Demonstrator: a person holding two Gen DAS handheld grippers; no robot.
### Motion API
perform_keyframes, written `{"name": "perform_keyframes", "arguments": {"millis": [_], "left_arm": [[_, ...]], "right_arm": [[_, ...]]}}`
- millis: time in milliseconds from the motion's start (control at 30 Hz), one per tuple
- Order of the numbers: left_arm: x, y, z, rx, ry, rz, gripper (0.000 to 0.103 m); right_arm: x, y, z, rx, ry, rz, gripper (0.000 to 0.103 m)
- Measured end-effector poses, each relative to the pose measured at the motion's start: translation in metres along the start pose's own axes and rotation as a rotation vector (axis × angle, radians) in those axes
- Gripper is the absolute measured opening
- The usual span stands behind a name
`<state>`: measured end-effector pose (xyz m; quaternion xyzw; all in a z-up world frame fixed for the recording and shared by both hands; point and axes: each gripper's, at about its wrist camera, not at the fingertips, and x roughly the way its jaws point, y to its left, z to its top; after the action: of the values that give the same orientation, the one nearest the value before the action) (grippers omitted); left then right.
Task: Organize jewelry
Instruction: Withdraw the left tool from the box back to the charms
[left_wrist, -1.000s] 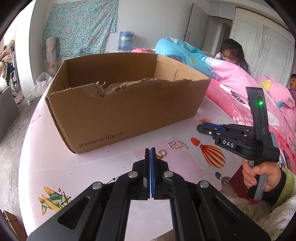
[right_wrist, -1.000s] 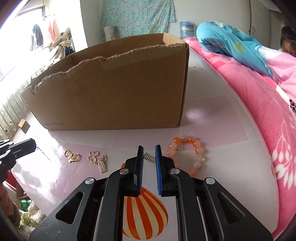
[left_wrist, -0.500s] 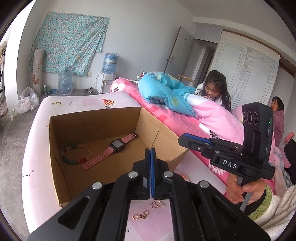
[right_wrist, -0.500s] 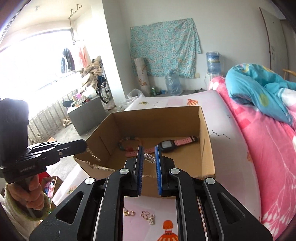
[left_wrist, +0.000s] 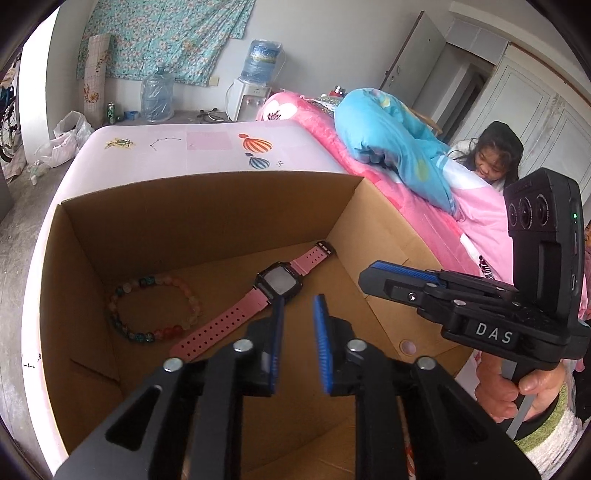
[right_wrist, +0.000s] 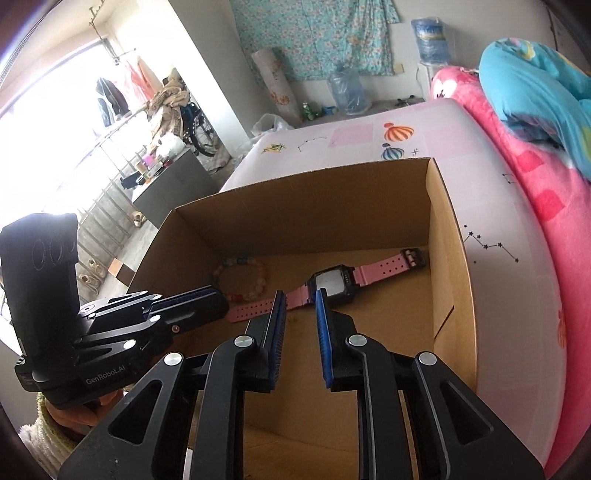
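Observation:
An open cardboard box (left_wrist: 207, 195) stands on the pink table; it also shows in the right wrist view (right_wrist: 306, 192). On its floor lie a pink-strapped watch (left_wrist: 279, 282) (right_wrist: 332, 282) and a multicoloured bead bracelet (left_wrist: 155, 308) (right_wrist: 243, 277). My left gripper (left_wrist: 298, 304) hovers over the box, jaws open and empty. My right gripper (right_wrist: 299, 297) also hovers over the box, jaws open and empty. The small spring-like charm it held is not visible. Each gripper shows in the other's view: the right gripper (left_wrist: 391, 273) and the left gripper (right_wrist: 199, 299).
A pink bed with a blue quilt (left_wrist: 391, 147) borders the table on the right, where a girl (left_wrist: 491, 158) sits. Water bottles (left_wrist: 157, 98) stand by the far wall. The patterned pink tabletop (right_wrist: 354, 136) extends behind the box.
Both grippers moved closer over the box. The left jaws opened from shut. The right jaws widened and the small charm between them is gone.

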<state>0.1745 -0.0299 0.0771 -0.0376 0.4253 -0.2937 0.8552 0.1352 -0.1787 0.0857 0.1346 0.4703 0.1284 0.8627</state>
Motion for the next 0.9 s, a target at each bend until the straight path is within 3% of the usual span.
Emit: {"name": "perform_keyframes", "arguments": {"millis": [167, 333, 533, 667, 800, 900], "left_arm": [[-0.015, 0.002, -0.003, -0.006, -0.049, 0.0, 0.033], [-0.056, -0.002, -0.015, 0.01, -0.149, -0.014, 0.033], [-0.119, -0.015, -0.072, 0.106, -0.246, -0.083, 0.033], [-0.132, -0.028, -0.119, 0.159, -0.228, -0.111, 0.033], [-0.106, -0.035, -0.156, 0.149, -0.129, -0.101, 0.033], [-0.069, -0.039, -0.174, 0.185, -0.059, 0.017, 0.033]], "right_arm": [[-0.024, -0.005, -0.006, 0.022, -0.055, 0.016, 0.02], [-0.066, -0.003, -0.023, -0.002, -0.146, 0.041, 0.02], [-0.122, 0.006, -0.073, -0.106, -0.239, 0.103, 0.02], [-0.126, 0.01, -0.118, -0.126, -0.196, 0.113, 0.02], [-0.094, -0.001, -0.155, -0.032, -0.085, 0.078, 0.02], [-0.07, -0.01, -0.171, 0.045, -0.012, 0.056, 0.02]]}}
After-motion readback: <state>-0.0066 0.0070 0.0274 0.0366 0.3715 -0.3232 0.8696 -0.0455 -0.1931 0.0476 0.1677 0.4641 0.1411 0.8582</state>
